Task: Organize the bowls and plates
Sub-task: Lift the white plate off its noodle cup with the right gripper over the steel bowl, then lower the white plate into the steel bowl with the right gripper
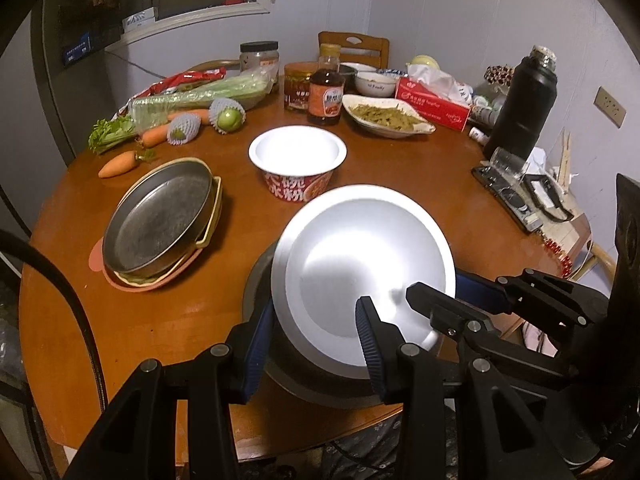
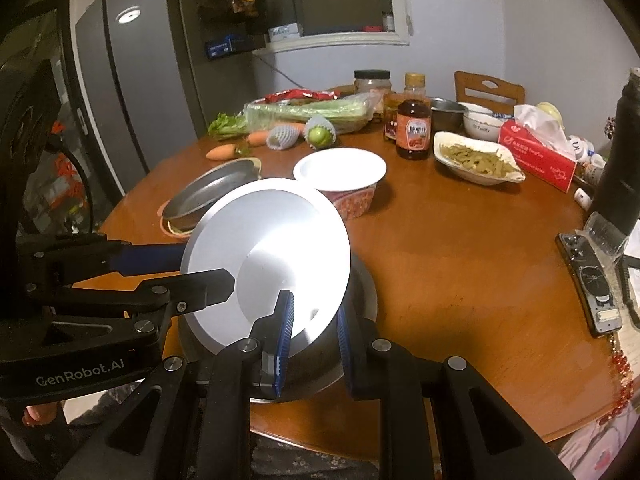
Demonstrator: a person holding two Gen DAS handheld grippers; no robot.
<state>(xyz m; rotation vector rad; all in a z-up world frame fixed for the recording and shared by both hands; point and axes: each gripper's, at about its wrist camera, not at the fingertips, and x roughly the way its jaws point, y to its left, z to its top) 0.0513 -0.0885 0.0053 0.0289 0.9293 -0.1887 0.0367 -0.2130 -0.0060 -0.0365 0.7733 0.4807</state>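
1. The silver plate [image 1: 360, 264] sits at the near edge of the round wooden table [image 1: 180, 320], tilted over a darker metal bowl [image 1: 304, 380], its face turned up and toward the near side; being round, it has no long axis.
2. The left gripper [image 1: 310, 350] has its blue-padded fingers spread wide around the plate's near-left rim. From the pictures I cannot tell whether they press it.
3. The right gripper [image 2: 314, 340] straddles the plate's near rim, fingers apart, one over the plate face and one outside the bowl.
4. Only the right wrist view shows the grey refrigerator [image 2: 120, 92] at far left.
5. Only the left wrist view shows the full black thermos [image 1: 524, 104] at far right.
6. Farther back stand a white paper bowl [image 1: 297, 160] and a stacked steel pan [image 1: 160, 216] to its left.
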